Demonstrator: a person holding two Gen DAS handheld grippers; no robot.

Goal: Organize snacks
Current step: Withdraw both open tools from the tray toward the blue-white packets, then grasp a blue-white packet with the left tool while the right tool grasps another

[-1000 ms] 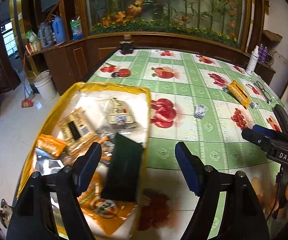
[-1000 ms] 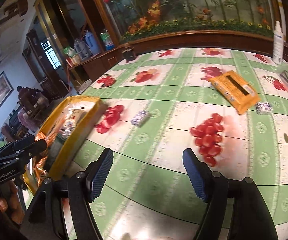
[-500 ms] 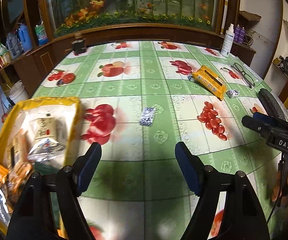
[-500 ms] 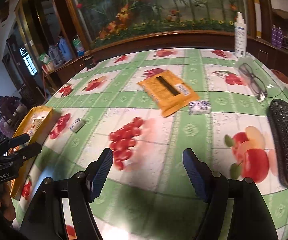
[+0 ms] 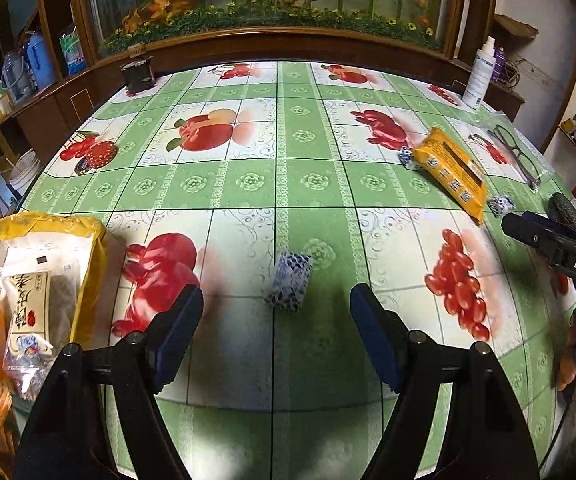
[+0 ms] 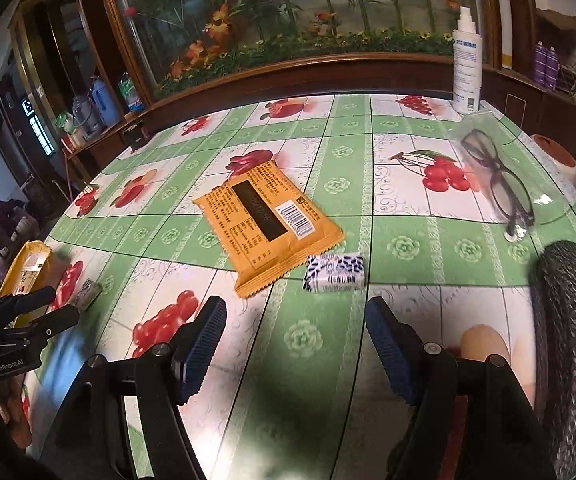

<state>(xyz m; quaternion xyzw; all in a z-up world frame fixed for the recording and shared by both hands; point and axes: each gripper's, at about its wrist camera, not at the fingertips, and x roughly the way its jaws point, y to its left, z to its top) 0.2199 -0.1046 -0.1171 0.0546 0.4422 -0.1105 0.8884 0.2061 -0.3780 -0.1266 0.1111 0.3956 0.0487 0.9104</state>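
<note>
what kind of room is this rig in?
Likely a lived-in home dining or living room: fruit-print tablecloth, wood-framed planted display behind, eyeglasses and spray bottle on the table.

Tablecloth (image 5: 248, 184): green and white checks printed with red fruit; small wrapped snack (image 5: 289, 286): white with blue mottling; a like packet (image 6: 335, 273) lies in the right view, white with dark blue marks; flat snack pack (image 6: 266, 224): orange with a dark central band and white barcode; bag (image 5: 88, 240): yellow; both grippers: black frames, blue pads (image 5: 176, 332); glasses case (image 6: 572, 320): dark, pebbled.
</note>
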